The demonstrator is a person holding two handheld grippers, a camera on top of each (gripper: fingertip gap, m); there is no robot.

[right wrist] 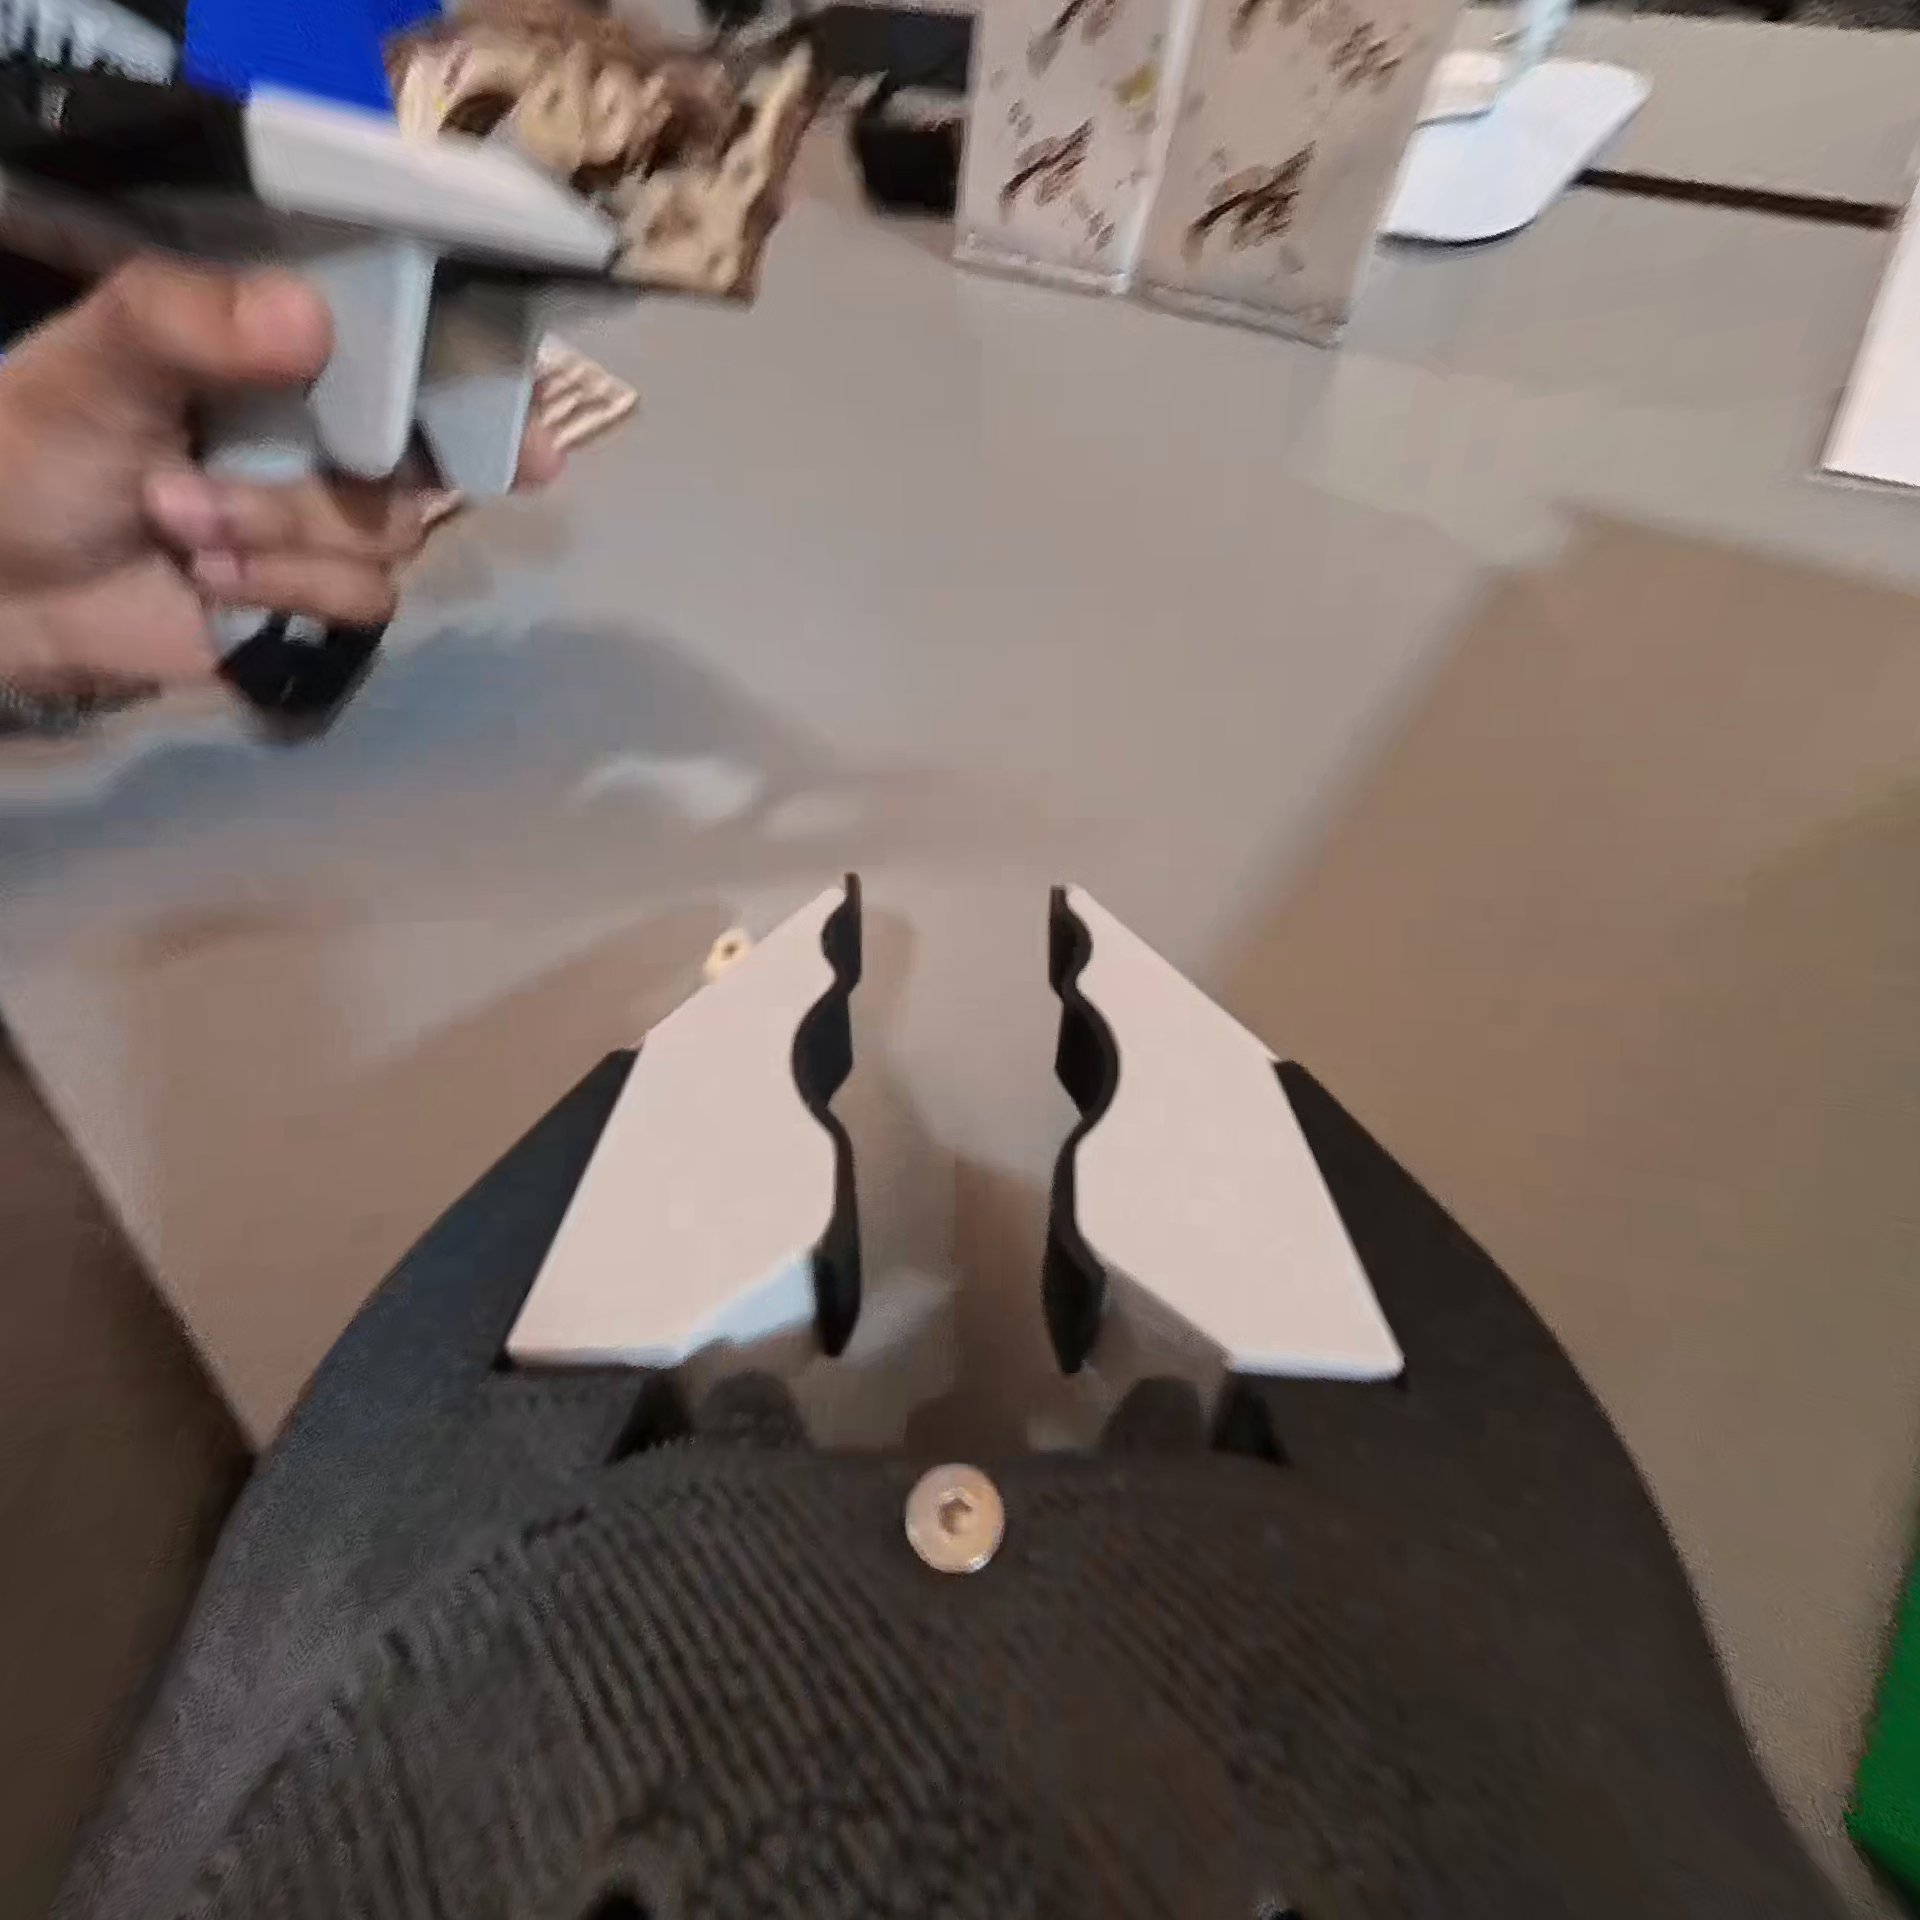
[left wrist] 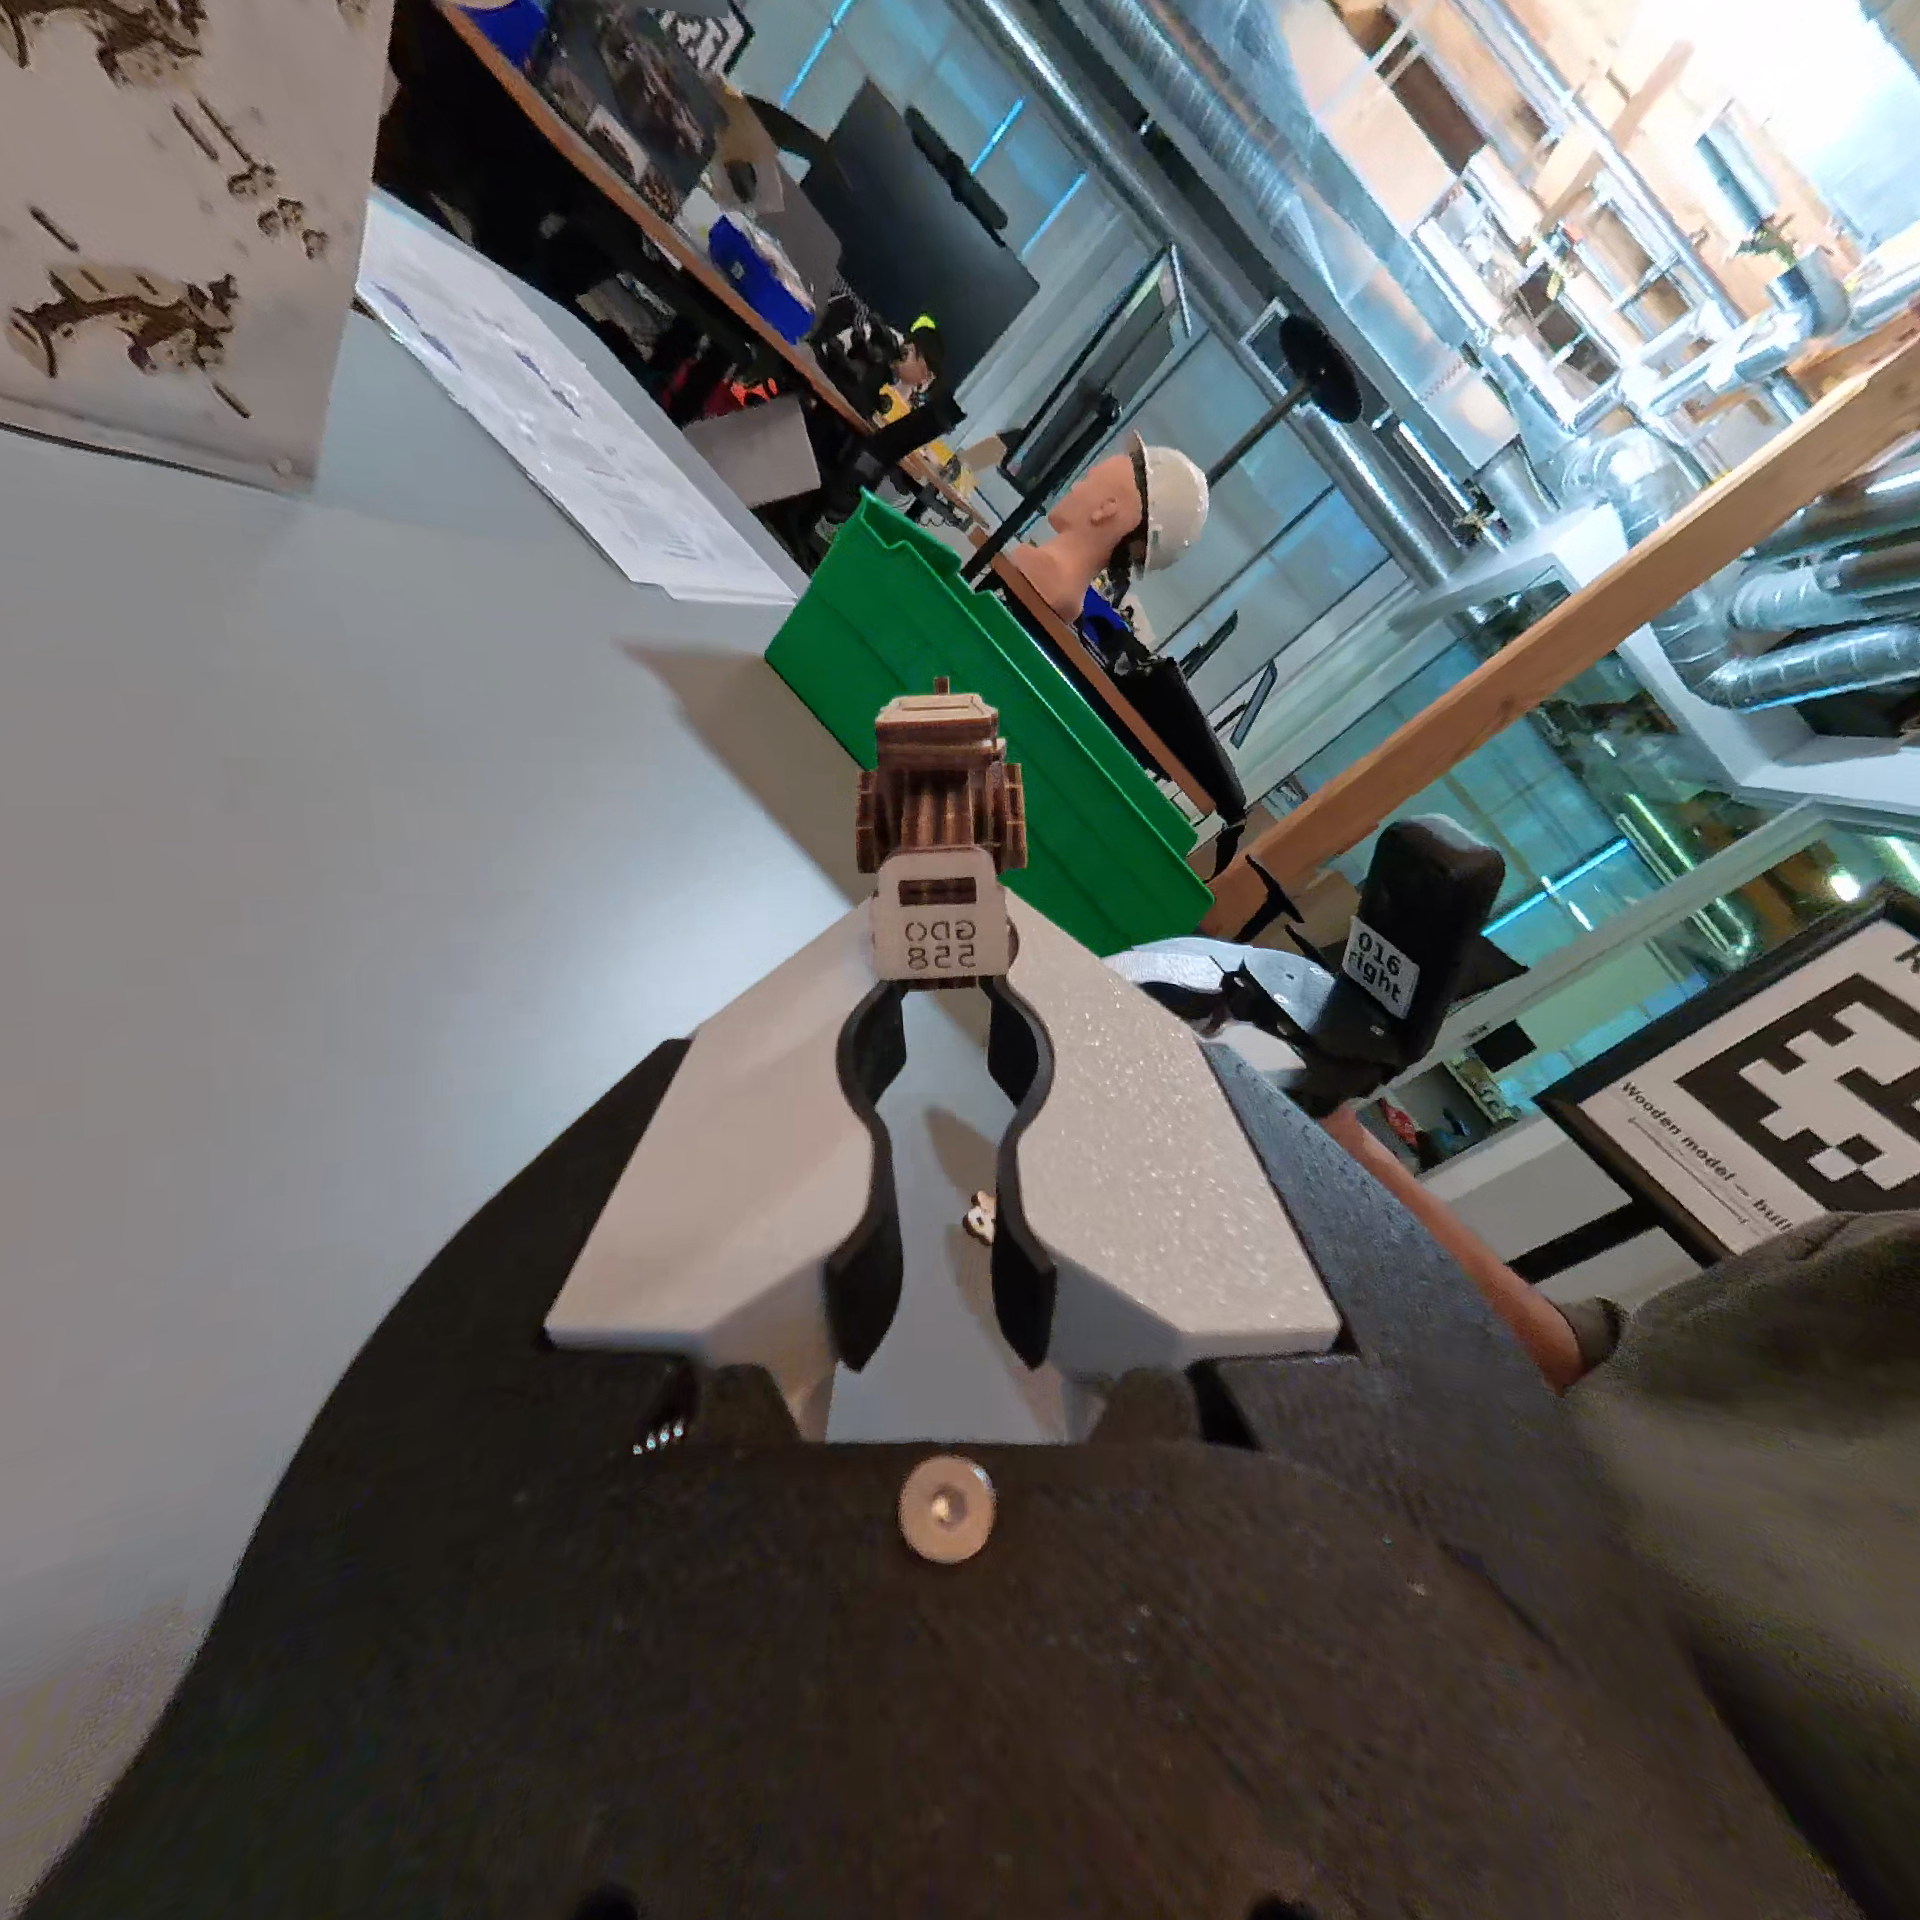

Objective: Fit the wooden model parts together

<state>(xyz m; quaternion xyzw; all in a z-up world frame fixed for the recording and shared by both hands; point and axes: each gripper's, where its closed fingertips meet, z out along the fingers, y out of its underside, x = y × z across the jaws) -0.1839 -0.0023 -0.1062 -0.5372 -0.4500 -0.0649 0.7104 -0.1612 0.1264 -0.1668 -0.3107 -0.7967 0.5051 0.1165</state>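
My left gripper (left wrist: 940, 971) is shut on the wooden model (left wrist: 940, 821), a small brown and pale laser-cut vehicle held by its flat end plate, lifted above the grey table (left wrist: 312, 831). In the right wrist view the same model (right wrist: 623, 135) shows blurred at the top left, held by the left gripper in a person's hand (right wrist: 135, 436). My right gripper (right wrist: 954, 914) is open and empty, low over the table (right wrist: 1039, 520). A small pale wooden part (right wrist: 725, 951) lies on the table just left of its left finger. Another wooden piece (right wrist: 582, 400) lies under the left gripper.
A green bin (left wrist: 966, 686) stands at the table's far edge, its corner also in the right wrist view (right wrist: 1886, 1704). Punched-out wooden sheets (right wrist: 1174, 156) stand at the back, also in the left wrist view (left wrist: 166, 208). Papers (left wrist: 561, 416) lie on the table. A framed marker card (left wrist: 1766, 1091) stands at right. Spacing between my two grippers at the tips: around 15 cm.
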